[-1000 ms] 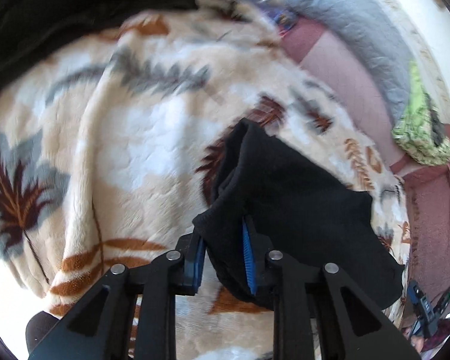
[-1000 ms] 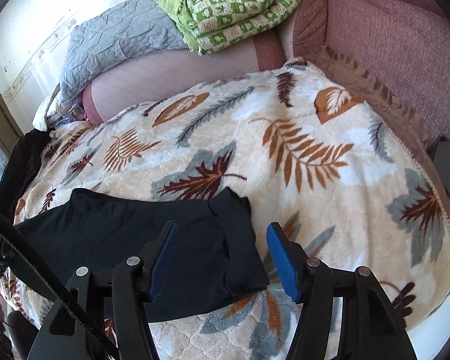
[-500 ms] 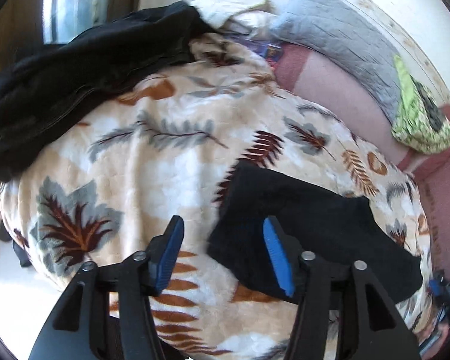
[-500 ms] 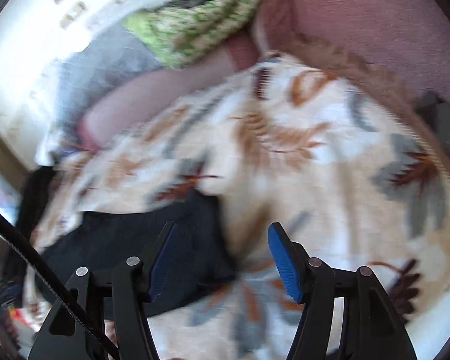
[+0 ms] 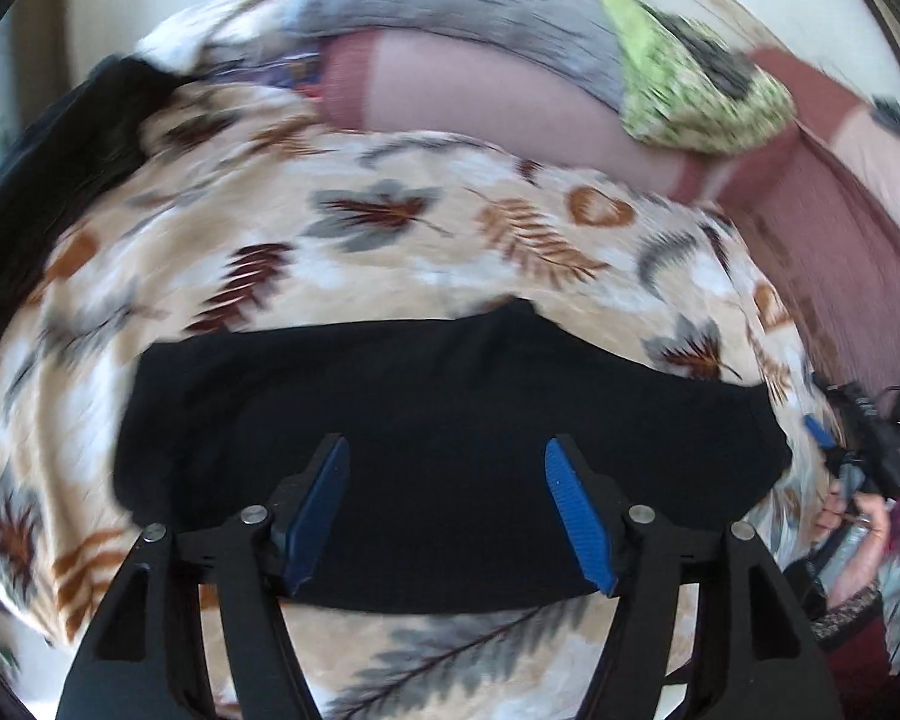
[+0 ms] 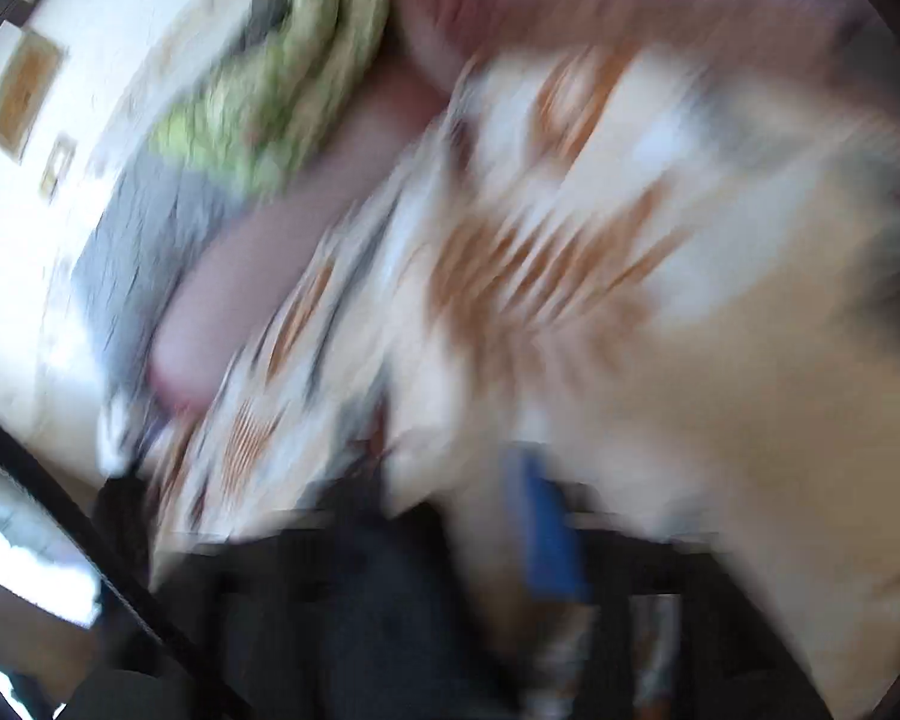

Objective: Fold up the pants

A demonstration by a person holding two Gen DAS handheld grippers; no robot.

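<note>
Blanket (image 5: 390, 276), leaf print, spread over whole sofa. Pants (image 5: 450, 420), black, laid flat at near centre as compact wide rectangle; folding judged mostly done, poss. one more fold or a tidy left. Left gripper (image 5: 444, 510) held above pants' near edge, jaws opening, nothing pinched. Right gripper (image 5: 834, 450) seen at far right, jaws opening; right view badly blurred, no cloth seen gripped.

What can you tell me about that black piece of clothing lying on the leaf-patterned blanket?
The black folded pants look like soft, matte knit fabric, folded into a flat, wide bundle with a slightly bumpy far edge. They lie on the cream leaf-patterned blanket. The left gripper hangs over them, jaws opening, with no cloth pinched between the blue pads.
</note>
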